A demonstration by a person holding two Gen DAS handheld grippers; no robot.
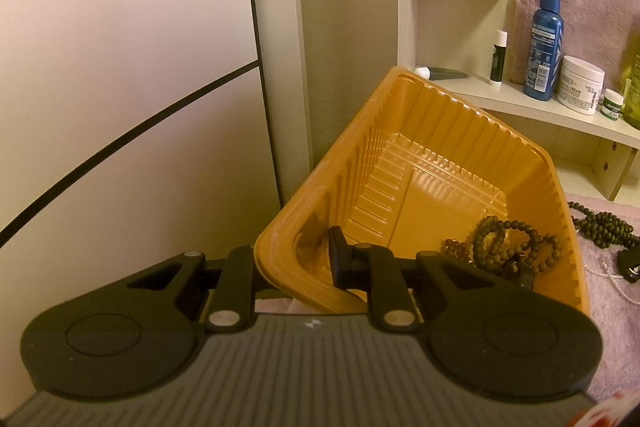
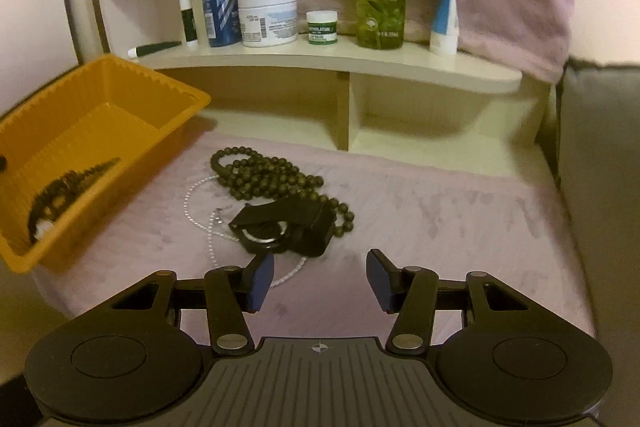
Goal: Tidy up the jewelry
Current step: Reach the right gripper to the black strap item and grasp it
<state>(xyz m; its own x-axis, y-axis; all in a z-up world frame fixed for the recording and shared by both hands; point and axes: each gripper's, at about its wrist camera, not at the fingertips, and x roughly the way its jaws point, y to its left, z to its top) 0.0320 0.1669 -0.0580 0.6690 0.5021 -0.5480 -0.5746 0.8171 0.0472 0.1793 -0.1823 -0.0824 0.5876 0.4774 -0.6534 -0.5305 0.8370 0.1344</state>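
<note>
We hold the orange tray [image 1: 420,163] by its near wall with the left gripper [image 1: 296,267], the fingers clamped together on the rim, one inside and one outside. That grip tips the tray up, so the beaded bracelets [image 1: 516,247] already inside slide into the low corner to the right of the fingers; it likely also offers the open mouth towards our other hand.

The right gripper [image 2: 320,279] hangs above the pink cloth [image 2: 440,219] with its fingers apart and nothing between them. Just ahead of the left finger lies a black watch [image 2: 284,227], resting on a fine pearl chain [image 2: 200,211]; beyond it is a long dark bead necklace [image 2: 272,179]. The blur hides whether the watch strap touches the beads. We judge the watch the next pick.
</note>
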